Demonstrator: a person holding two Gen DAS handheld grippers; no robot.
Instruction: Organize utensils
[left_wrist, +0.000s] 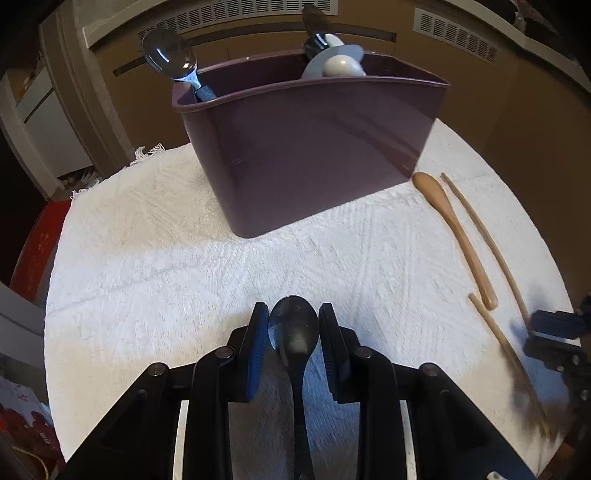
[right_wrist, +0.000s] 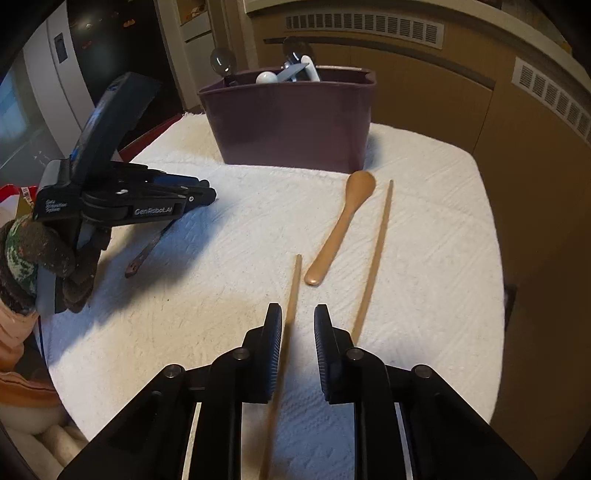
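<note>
While the purple bin (left_wrist: 306, 147) stands near the far edge of the table (left_wrist: 147, 258), covered in white cloth, with spoons already upright inside, the left tongs (left_wrist: 293, 325) are spread around the bowl of a dark metal spoon (left_wrist: 293, 332), whose handle runs back between the fingers; whether the pads touch it cannot be told. The right tongs (right_wrist: 297, 317) are spread over one wooden chopstick (right_wrist: 291, 295), near the table's right edge. A wooden spoon (right_wrist: 341, 225) and a second chopstick (right_wrist: 376, 251) lie just ahead, apart from the bin.
</note>
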